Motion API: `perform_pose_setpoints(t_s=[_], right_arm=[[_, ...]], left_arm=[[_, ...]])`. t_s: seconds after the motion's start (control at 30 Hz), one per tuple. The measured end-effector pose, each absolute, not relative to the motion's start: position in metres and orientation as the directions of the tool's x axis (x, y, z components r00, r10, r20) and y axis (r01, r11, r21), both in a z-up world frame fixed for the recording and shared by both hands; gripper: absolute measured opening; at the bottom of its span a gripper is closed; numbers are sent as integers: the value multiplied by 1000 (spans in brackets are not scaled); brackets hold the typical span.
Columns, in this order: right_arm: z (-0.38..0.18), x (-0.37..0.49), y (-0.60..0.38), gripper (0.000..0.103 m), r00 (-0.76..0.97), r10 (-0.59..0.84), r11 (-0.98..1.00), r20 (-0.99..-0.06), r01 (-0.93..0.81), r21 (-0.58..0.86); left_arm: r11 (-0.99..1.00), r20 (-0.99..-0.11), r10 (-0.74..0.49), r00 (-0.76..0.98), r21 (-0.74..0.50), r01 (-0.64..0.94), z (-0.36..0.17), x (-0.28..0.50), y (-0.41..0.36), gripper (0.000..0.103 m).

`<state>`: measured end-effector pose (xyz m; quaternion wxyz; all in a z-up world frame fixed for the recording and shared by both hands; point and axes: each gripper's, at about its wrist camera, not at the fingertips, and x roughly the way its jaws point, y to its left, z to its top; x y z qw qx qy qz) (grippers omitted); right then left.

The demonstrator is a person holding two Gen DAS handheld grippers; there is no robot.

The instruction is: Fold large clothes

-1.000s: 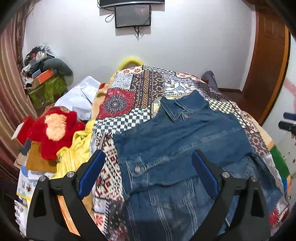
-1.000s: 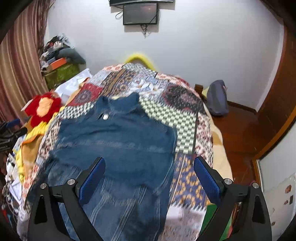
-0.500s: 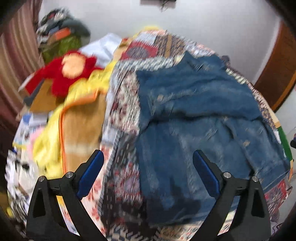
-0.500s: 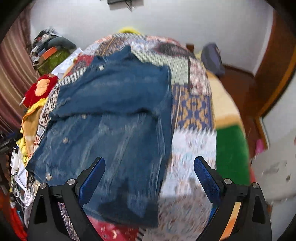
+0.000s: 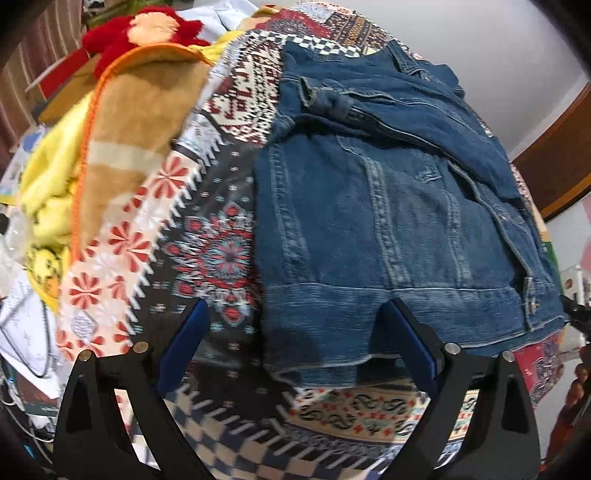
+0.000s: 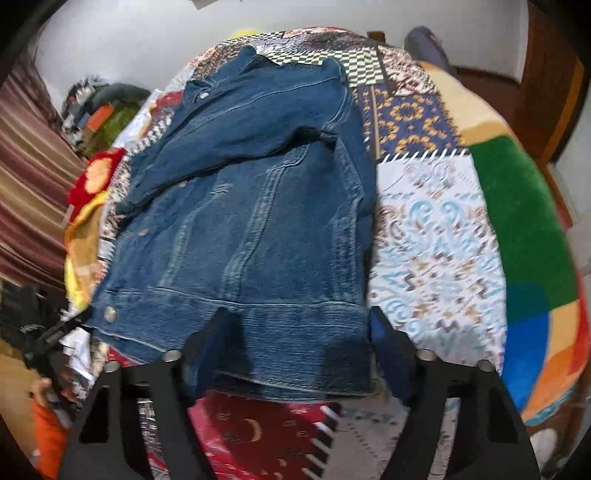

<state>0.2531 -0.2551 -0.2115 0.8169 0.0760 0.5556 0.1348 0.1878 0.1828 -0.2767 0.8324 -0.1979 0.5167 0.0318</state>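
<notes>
We see a jacket (image 5: 388,206) of heavy blue denim, matt and coarse, with faded streaks along its raised seams and a shiny metal button (image 6: 110,314) at the lower left of the right wrist view. Under it lies a bedspread (image 5: 207,240) of printed patchwork cloth, flat and matt. At the upper left of the left wrist view we see a fuzzy brown and yellow blanket (image 5: 122,122) with orange edging, and a shaggy red plush toy (image 5: 136,33). The left gripper (image 5: 293,334) and right gripper (image 6: 297,332) look like matt black plastic with blue pads and small bright metal screws. A glossy brown wooden door (image 5: 554,166) shows at right.
</notes>
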Motion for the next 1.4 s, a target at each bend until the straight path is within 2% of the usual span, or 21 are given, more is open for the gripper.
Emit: perform_pose_setpoints(t_s=[0.03, 0.07, 0.1, 0.2, 0.23, 0.27, 0.3, 0.43, 0.73, 0.93, 1.2, 1.4], right_arm=[[-212, 253, -256, 67, 353, 311, 950, -882, -131, 283], [-212, 253, -257, 61, 360, 310, 951, -880, -126, 283], [-213, 252, -258, 58, 365, 310, 951, -878, -120, 285], [-215, 251, -262, 52, 378, 329, 944, -865, -104, 314], [-215, 251, -262, 46, 385, 331, 943, -862, -111, 312], [-214, 251, -262, 43, 392, 329, 944, -859, -117, 308], [-212, 251, -262, 31, 402, 322, 947, -857, -120, 299], [-200, 257, -257, 20, 436, 341, 940, -833, -172, 294], [-157, 298, -229, 16, 503, 371, 921, -781, -305, 241], [-123, 349, -210, 14, 601, 338, 930, -724, -333, 158], [-95, 455, -184, 13, 691, 259, 948, -675, -314, 42], [-111, 541, -172, 13, 680, 228, 962, -697, -267, 55]], left_arm=[[917, -870, -172, 462, -313, -249, -278, 189, 180, 82], [913, -868, -193, 458, -330, -239, -280, 191, 178, 77], [908, -864, -216, 455, -349, -230, -282, 192, 176, 69], [908, -857, -227, 462, -358, -219, -283, 193, 175, 56], [915, -858, -215, 467, -345, -211, -281, 193, 174, 48], [919, -858, -207, 471, -335, -207, -279, 193, 174, 45], [927, -860, -179, 479, -310, -209, -275, 193, 174, 33], [944, -839, -139, 527, -273, -186, -257, 195, 173, 24], [969, -728, -92, 680, -223, -108, -195, 228, 169, 19], [970, -641, -41, 766, -211, -125, -158, 287, 183, 19], [971, -608, 5, 794, -186, -149, -130, 387, 198, 18], [958, -631, 20, 776, -210, -195, -143, 461, 217, 18]])
